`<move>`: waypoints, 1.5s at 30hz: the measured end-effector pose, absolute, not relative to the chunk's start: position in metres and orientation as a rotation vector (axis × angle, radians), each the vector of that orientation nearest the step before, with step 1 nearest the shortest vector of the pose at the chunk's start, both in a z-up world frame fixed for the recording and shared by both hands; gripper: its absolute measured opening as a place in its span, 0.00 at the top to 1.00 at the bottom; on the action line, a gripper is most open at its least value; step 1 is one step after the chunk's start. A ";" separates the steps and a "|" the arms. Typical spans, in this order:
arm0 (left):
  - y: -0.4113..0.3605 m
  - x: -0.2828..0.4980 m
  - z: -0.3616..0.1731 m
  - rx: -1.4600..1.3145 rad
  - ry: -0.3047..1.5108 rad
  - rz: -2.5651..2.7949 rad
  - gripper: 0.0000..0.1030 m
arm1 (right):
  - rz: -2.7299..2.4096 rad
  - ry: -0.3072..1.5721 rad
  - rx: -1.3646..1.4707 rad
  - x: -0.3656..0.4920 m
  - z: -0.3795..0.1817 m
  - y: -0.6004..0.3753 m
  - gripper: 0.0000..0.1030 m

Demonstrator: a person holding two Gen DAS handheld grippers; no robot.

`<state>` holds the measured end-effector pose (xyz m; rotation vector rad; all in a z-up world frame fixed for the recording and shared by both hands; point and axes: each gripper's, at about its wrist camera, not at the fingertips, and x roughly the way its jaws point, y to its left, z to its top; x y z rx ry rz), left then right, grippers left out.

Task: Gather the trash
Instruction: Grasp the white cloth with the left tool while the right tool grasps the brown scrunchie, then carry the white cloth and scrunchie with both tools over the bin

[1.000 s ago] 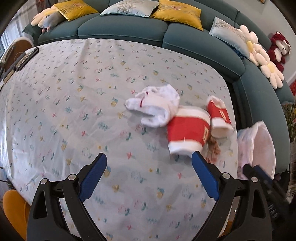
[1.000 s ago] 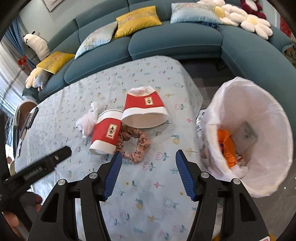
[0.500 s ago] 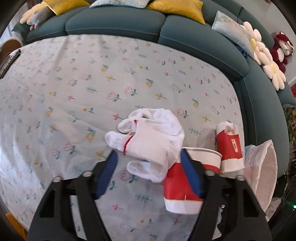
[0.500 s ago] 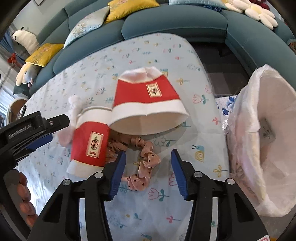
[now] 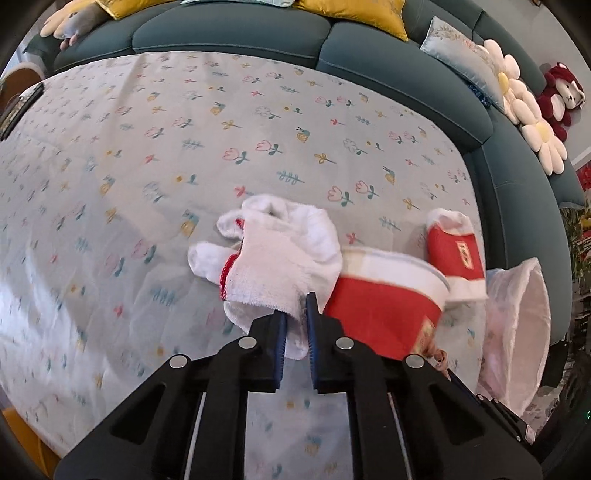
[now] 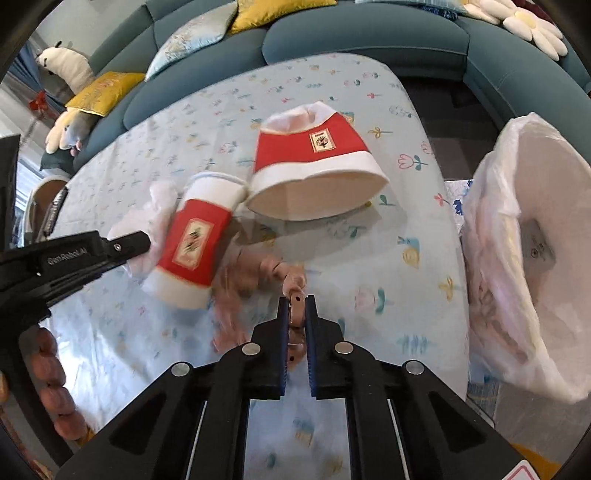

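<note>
A teal sofa point(image 5: 229, 33) curves behind the flower-print surface point(image 5: 147, 147) where, beside two toppled red paper cups point(image 6: 314, 162), the left claw point(image 5: 295, 321) pinches a white glove point(image 5: 280, 254) and the right claw point(image 6: 296, 317) pinches a pink scrunchie point(image 6: 284, 273), with the lined bin point(image 6: 535, 221) just right of the cups.

Home living room: curved teal sofa point(image 5: 229, 33), cushions point(image 5: 351, 11), plush toys point(image 5: 561, 96), floral tablecloth point(image 5: 184, 147).
</note>
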<state>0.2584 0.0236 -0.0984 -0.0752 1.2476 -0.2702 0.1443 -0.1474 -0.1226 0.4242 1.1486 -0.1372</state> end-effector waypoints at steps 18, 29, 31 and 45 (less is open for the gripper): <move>-0.002 0.163 -0.006 -0.027 1.100 -0.385 0.90 | -0.161 0.912 0.403 0.066 -0.012 -0.162 0.92; -0.067 0.118 0.008 0.083 1.070 -0.497 0.90 | -0.235 0.830 0.446 0.020 0.008 -0.207 0.92; -0.081 0.112 0.008 0.103 1.071 -0.514 0.90 | -0.256 0.815 0.454 0.012 0.011 -0.219 0.92; -0.168 0.091 -0.007 0.201 1.097 -0.646 0.90 | -0.413 0.765 0.529 -0.030 0.001 -0.309 0.92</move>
